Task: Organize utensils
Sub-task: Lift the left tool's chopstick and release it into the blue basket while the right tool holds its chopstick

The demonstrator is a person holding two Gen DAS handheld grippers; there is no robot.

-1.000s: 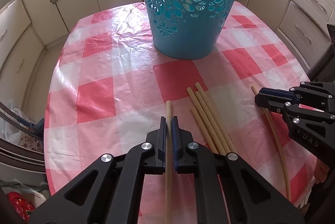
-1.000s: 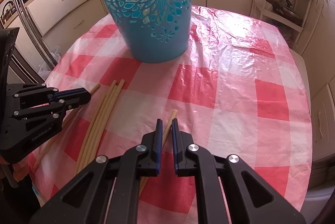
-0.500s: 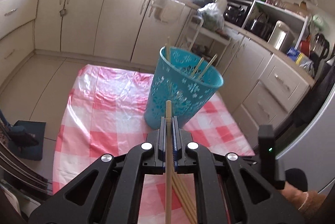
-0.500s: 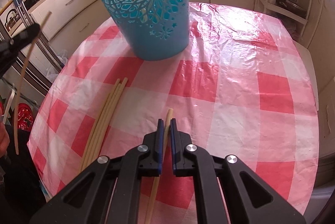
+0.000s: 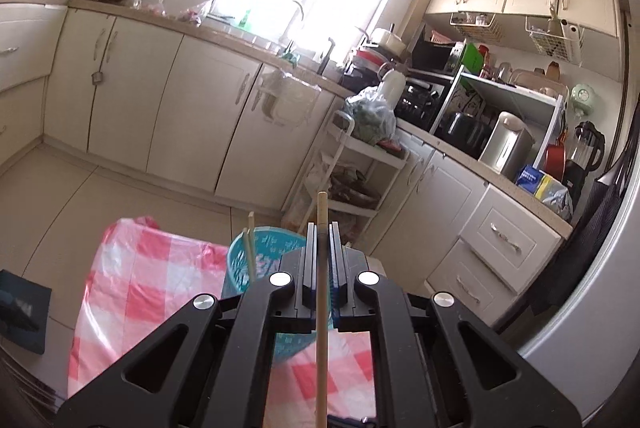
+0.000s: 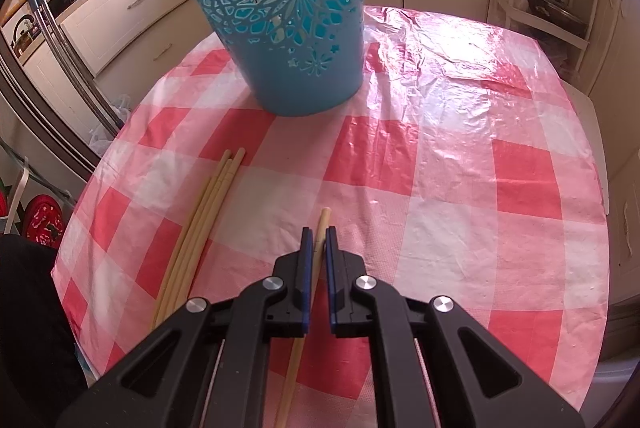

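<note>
The left tool pinches one wooden chopstick between its fingers, raised above the blue basket, which sits just ahead and below it. The right tool is low over the checked tabletop, fingers nearly together around a second chopstick. A bundle of chopsticks lies to its left, the basket beyond.
</note>
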